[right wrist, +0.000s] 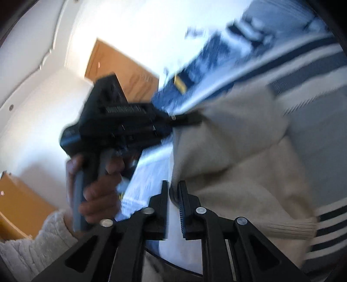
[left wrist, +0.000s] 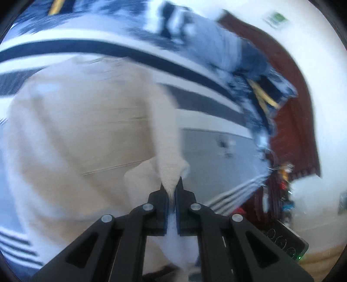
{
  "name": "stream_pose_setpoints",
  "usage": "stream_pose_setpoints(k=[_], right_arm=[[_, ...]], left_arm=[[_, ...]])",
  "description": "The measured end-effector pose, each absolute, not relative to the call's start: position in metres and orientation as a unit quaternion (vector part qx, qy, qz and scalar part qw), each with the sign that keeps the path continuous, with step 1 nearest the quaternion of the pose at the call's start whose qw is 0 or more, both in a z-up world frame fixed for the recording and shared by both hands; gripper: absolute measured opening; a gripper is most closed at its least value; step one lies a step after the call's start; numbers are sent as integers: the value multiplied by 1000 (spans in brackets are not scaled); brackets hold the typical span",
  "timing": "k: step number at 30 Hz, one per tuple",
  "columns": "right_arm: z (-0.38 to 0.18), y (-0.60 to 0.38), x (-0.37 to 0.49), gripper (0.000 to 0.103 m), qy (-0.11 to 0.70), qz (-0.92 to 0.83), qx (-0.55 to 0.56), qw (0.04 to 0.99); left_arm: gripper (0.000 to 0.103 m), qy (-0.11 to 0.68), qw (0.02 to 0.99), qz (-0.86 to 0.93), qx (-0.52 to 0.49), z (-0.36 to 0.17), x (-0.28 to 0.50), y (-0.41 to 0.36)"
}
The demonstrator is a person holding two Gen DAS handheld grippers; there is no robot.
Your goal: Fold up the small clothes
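No writing reads through the blur. My left gripper (left wrist: 171, 186) has its fingers pinched on the cream sweater (left wrist: 76, 121), which spreads up and left of the tips over a striped blanket (left wrist: 130, 50). Only the right view shows my hand (right wrist: 97, 191) on the left gripper's handle, left of my right gripper (right wrist: 173, 188), whose fingers clamp the sweater's edge; the cloth hangs right of them.

No readable text, labels or numbers in either view. Green-and-white sign (left wrist: 275, 19) on the wall, upper right of left wrist view, is too blurred to read.
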State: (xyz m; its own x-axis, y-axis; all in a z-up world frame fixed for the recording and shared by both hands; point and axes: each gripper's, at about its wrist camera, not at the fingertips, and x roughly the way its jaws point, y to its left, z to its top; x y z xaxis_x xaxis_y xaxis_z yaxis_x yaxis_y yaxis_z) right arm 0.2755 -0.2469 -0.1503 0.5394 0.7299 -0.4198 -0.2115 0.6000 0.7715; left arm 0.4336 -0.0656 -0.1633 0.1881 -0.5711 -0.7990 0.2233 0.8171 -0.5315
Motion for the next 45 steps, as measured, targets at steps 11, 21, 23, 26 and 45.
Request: stream_pose_setpoints(k=[11,21,23,26,45], right_arm=[[-220,-278,288,60,463,112,248,844],[-271,-314,257,60,535,44,198,820],[-273,-311,259,58,534,42,188,823],[-274,-312,258,25,536,24,189,823],[-291,-309,210,22,565,39,281,775]], left_arm=[[38,630,740,-147,-186,-277,376,45],[65,580,799,-55,-147,-273,283,76],[66,585,795,-24,-160,-281,268,94],[66,593,787,-18,-168,-295,255,101],[16,570,814,-45,-104,-309,229,60]])
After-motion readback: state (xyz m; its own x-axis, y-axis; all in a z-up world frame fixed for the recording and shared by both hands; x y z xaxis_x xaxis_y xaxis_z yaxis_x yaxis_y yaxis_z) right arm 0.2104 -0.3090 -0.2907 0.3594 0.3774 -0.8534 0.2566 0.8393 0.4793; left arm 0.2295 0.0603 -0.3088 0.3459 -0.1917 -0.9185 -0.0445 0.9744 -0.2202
